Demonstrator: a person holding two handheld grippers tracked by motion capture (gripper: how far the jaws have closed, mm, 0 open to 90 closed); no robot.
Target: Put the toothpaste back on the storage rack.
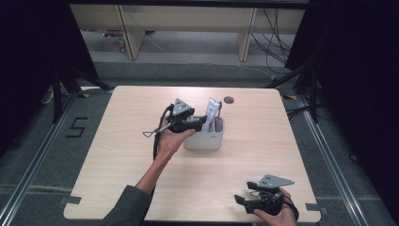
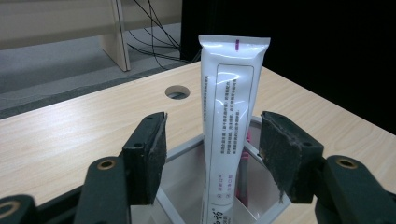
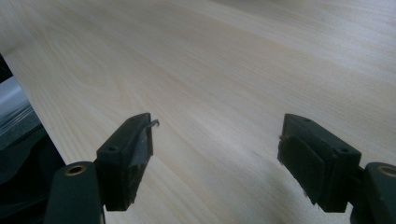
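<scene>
Nearest item: my right gripper (image 1: pixel 241 199), held low at the near right edge of the table (image 1: pixel 263 141). Its jaws stand wide apart with nothing between them — in the right gripper view, bare pale wood grain lies past the pads (image 3: pixel 135 154), and the table's edge falls away to dark floor at the left.

Next item: my left hand (image 1: pixel 170 141), reaching from the sleeve at the near edge toward mid-table, bearing my left gripper (image 2: pixel 212 149) with its grey three-cornered plate on top and its black cable looping down beside the wrist.

Left jaws: apart, one pad on each side of the tube, neither pressing on it; a gap shows on both sides in the left gripper view.

Item between them: a white toothpaste tube (image 2: pixel 229 126), standing nearly upright with its flat crimped end at the top, a small purple mark on the crimp, a panel of fine print down its face. Its lower end sits inside the white holder (image 1: pixel 203 140), a box-shaped caddy with inner dividers, placed near the table's middle. A pink thing (image 2: pixel 243 172) stands in the holder just behind the tube — too hidden to name.

Farther: a round cable hole (image 2: pixel 177 92) in the tabletop beyond the holder.
</scene>
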